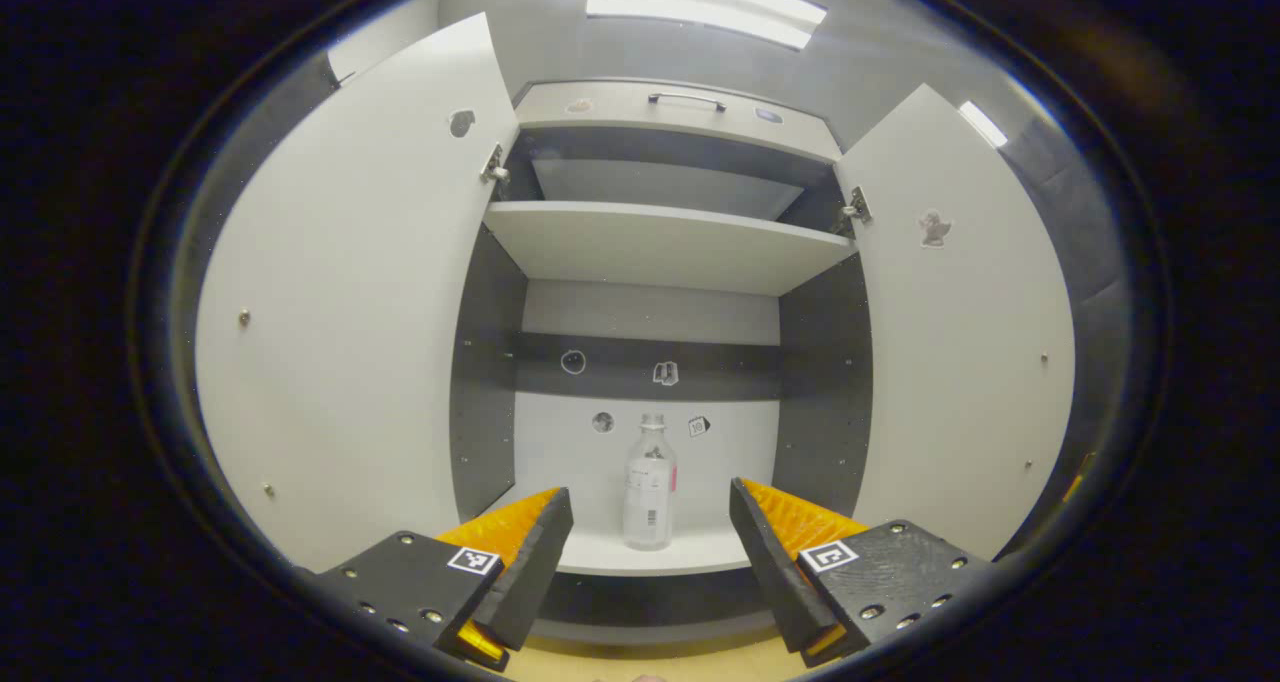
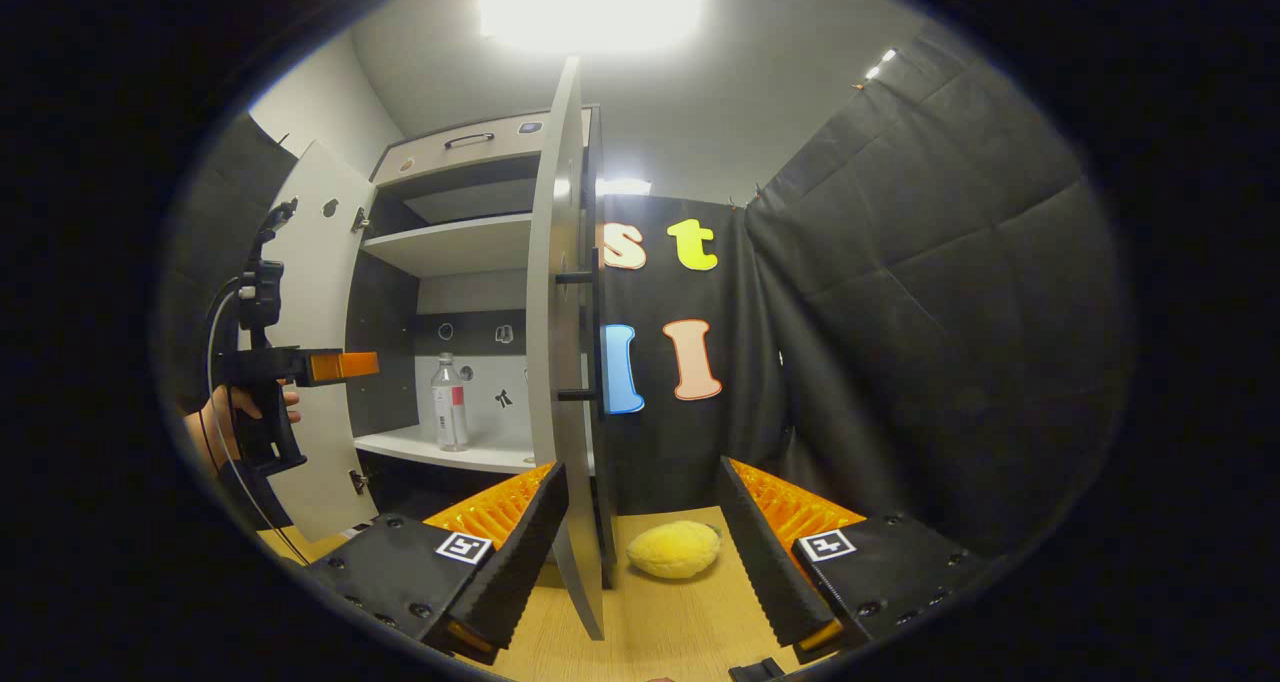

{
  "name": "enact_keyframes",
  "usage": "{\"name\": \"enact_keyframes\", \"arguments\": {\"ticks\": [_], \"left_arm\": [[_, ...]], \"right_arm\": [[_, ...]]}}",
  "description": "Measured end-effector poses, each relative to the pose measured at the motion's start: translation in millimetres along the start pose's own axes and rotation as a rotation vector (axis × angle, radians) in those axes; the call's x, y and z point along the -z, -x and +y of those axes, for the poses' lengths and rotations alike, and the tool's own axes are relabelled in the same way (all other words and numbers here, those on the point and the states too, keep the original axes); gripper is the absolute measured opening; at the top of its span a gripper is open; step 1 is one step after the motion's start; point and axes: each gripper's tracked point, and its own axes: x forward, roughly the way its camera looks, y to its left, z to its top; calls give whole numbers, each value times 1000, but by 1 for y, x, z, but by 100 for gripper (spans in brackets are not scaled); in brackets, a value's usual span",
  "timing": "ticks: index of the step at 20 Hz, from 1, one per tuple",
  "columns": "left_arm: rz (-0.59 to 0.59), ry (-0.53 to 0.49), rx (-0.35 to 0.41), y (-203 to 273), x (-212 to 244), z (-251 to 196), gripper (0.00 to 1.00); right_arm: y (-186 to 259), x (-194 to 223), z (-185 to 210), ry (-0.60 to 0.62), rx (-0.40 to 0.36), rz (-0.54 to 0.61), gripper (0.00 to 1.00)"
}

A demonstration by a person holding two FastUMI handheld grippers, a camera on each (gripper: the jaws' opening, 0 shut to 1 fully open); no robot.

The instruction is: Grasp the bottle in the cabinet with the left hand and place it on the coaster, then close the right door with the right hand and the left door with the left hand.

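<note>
Left gripper view looks straight into the open cabinet (image 1: 650, 252): the bottle (image 1: 649, 490) stands upright near the front edge of the lower shelf (image 1: 690, 557), framed between the wide-open, empty left gripper (image 1: 650, 542), not touching it. Left door (image 1: 350, 312) and right door (image 1: 960, 332) are swung open. In the right gripper view the right gripper (image 2: 642, 552) is spread open and empty above the table (image 2: 650, 632), a yellow round thing (image 2: 675, 548) between its fingers

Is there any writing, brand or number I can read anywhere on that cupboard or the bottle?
None can be read.
Bottle label: print too small and blurred.
Stickers on the cabinet's back wall: small pictures, no legible words.
Square markers on the grippers: black-and-white patterns, not text.
</note>
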Motion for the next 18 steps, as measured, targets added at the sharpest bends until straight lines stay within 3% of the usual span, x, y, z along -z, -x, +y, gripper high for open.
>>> {"name": "enact_keyframes", "arguments": {"ticks": [1,5,6,11,12,16,17,18], "left_arm": [[9,3,11,-12,5,1,93],[38,8,33,-57,24,4,93],[45,6,38,-66,30,5,100],[85,-15,64,-114,60,8,100],[94,-25,68,-123,66,8,100],[116,-62,84,-157,86,9,100],[123,-63,85,-166,89,9,93],[131,-60,85,-172,95,9,93]], "right_arm": [[-1,-1,1,5,9,-2,95],[-5,1,1,34,52,-2,95],[-6,2,1,37,64,-2,95],[-13,5,2,53,114,8,95],[-14,6,3,58,119,11,92],[-16,14,6,79,146,29,95],[-17,15,7,81,154,33,95],[-17,16,7,83,162,38,95]]}}
